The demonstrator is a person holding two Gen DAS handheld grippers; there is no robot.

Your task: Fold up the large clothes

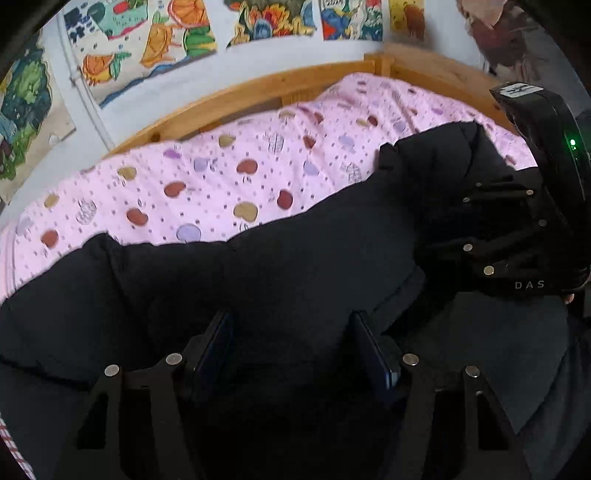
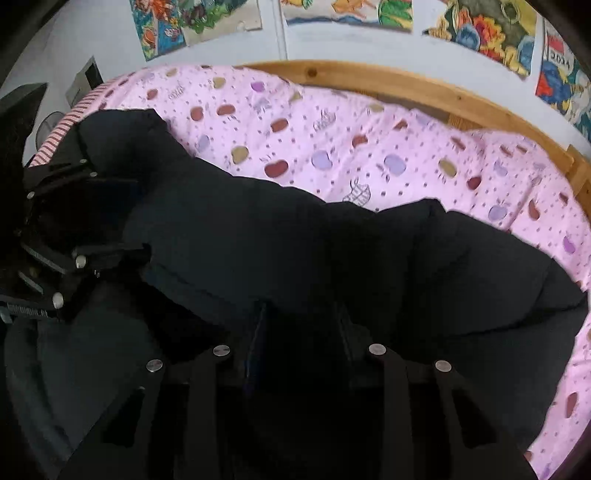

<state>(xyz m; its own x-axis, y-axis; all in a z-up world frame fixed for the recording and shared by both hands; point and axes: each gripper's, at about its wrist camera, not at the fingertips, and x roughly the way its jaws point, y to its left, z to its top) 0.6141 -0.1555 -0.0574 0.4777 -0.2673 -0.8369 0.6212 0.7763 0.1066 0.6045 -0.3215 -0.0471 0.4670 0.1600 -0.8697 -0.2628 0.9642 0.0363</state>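
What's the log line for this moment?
task: fold | coat: black, on pink sheet | left tongs: open, over coat | right tongs: open, over coat | fold: underway

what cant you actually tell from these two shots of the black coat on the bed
- Left gripper: fingers sink into the black coat; dark on dark hides any pinch.
- Right gripper: same in its own view.
- Coat's near edge: covered by gripper bodies, both views.
- Posters: cut off by the top edge.

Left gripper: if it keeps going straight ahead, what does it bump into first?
Probably the black coat. The left gripper is open, with dark fabric right between and beyond its fingers. The pink bedsheet lies farther on. Depth is hard to judge, so it may be touching already.
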